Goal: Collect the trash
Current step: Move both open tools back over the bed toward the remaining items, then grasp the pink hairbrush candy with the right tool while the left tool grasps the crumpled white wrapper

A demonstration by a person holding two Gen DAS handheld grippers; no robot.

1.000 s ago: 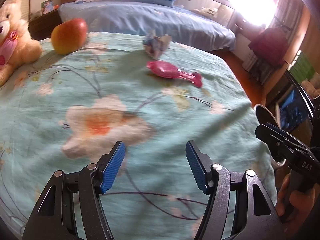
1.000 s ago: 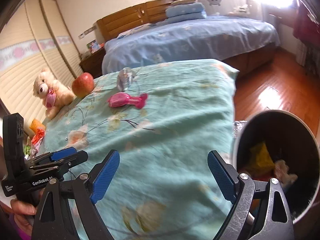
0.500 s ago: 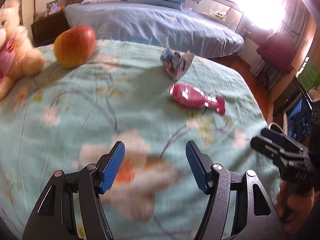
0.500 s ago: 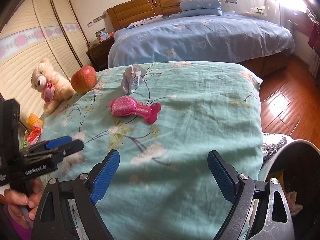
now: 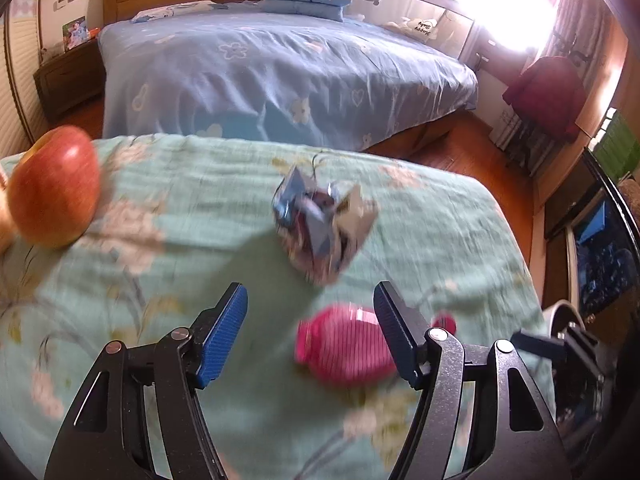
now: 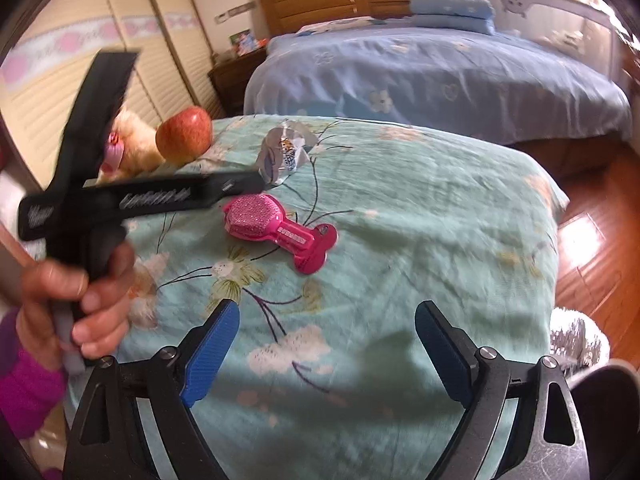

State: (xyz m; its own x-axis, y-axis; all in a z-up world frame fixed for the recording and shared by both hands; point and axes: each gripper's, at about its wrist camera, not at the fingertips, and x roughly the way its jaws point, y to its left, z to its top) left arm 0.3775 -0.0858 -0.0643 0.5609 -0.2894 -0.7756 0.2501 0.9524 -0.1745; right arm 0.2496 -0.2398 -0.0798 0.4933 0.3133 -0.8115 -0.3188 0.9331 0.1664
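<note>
A crumpled blue and silver wrapper (image 5: pixel 324 236) lies on the teal flowered bedspread (image 5: pixel 180 272), just beyond my left gripper (image 5: pixel 310 332), which is open and empty with the wrapper ahead between its finger lines. The wrapper also shows in the right wrist view (image 6: pixel 282 152), where the left gripper (image 6: pixel 240 184) reaches close beside it. My right gripper (image 6: pixel 326 354) is open and empty above the near part of the bedspread (image 6: pixel 440 220). The bin rim (image 5: pixel 560 312) shows at the right edge; it is at the lower right in the right wrist view (image 6: pixel 608 376).
A pink hairbrush (image 6: pixel 276 228) lies mid-bedspread; it is blurred under the left gripper (image 5: pixel 344 344). A red apple (image 5: pixel 54 188) and a teddy bear (image 6: pixel 128 148) sit at the far left. A blue bed (image 5: pixel 280 76) stands behind, wooden floor (image 6: pixel 592 248) to the right.
My left gripper has moved forward across the bedspread, past the hairbrush, close to the wrapper. My right gripper has swung left, away from the bin. Both stay open.
</note>
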